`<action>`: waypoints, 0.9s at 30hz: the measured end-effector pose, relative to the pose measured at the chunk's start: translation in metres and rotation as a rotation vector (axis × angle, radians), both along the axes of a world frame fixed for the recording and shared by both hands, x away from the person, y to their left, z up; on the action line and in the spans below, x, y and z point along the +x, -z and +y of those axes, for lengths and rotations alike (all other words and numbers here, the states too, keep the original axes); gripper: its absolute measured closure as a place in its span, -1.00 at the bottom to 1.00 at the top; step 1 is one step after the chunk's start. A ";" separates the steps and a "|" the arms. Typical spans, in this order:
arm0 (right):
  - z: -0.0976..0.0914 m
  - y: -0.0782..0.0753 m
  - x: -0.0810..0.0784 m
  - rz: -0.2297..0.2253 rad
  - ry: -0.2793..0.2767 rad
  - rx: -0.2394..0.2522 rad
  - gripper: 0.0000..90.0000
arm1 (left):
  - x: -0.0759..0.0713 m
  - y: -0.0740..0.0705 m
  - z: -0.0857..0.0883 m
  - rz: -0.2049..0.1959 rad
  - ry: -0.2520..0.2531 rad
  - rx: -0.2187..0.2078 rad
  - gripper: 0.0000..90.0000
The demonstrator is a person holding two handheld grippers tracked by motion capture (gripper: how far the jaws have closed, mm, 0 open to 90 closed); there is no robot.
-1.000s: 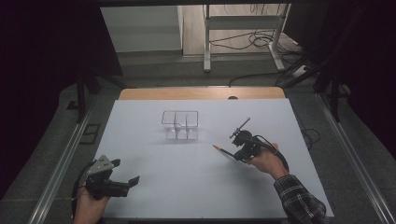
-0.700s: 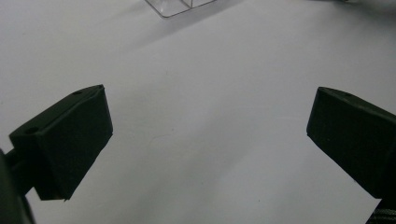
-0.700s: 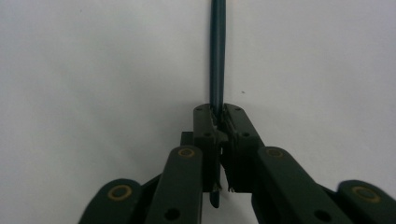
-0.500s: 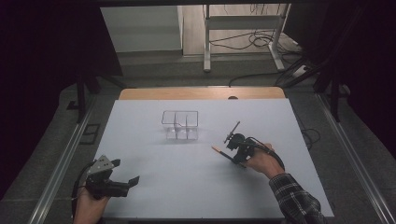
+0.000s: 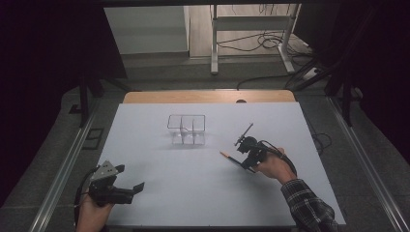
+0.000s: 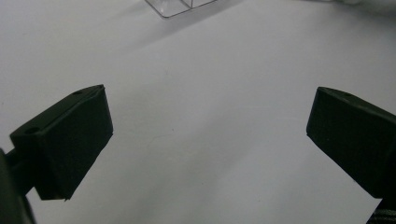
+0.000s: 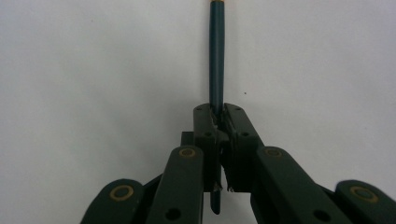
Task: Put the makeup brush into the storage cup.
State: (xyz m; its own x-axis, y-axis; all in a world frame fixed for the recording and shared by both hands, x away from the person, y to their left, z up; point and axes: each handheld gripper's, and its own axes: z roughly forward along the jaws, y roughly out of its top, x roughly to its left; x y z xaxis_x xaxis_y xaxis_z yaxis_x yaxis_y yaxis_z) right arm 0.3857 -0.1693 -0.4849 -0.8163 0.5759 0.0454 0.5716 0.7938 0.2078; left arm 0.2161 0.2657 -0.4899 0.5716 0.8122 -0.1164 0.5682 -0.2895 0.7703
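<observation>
A pale, matte white tabletop [image 5: 193,193] spreads in front of me, with a strip of bare wood along its far edge. Beyond it the room is dim: grey floor, a metal stand's legs [image 5: 212,48], loose black cables [image 5: 261,43] and dark drapes at both sides. Metal rails run along the floor on either side of the tabletop.

Near the middle of the far half stands a clear plastic organizer [image 5: 186,129], divided into compartments.

My left gripper [image 5: 138,187] rests at the near left corner, its jaws wide apart with nothing but white surface between them.

My right gripper [image 7: 218,122] is over the right half, nearer me than the organizer and well apart from it. Its jaws are pressed together on a dark pencil [image 7: 216,56], which lies low over the surface with its orange-tipped end pointing away from my hand [image 5: 273,166], whose sleeve is plaid
</observation>
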 end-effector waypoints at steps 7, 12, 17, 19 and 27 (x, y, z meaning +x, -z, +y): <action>-0.006 -0.009 -0.003 -0.022 0.002 0.046 0.88 | 0.000 0.000 0.000 0.004 -0.002 -0.006 -0.98; -0.008 -0.014 -0.006 -0.037 -0.004 0.070 0.88 | 0.000 -0.001 -0.001 0.011 -0.003 -0.020 -0.98; -0.010 -0.016 -0.011 -0.055 -0.008 0.101 0.88 | 0.001 -0.001 -0.002 0.015 -0.001 -0.033 -0.97; -0.010 -0.017 -0.014 -0.066 -0.009 0.115 0.88 | 0.001 -0.002 -0.002 0.017 0.003 -0.037 -0.97; -0.013 -0.025 -0.024 -0.111 0.003 0.175 0.88 | 0.001 -0.004 -0.006 0.018 0.012 -0.075 -0.98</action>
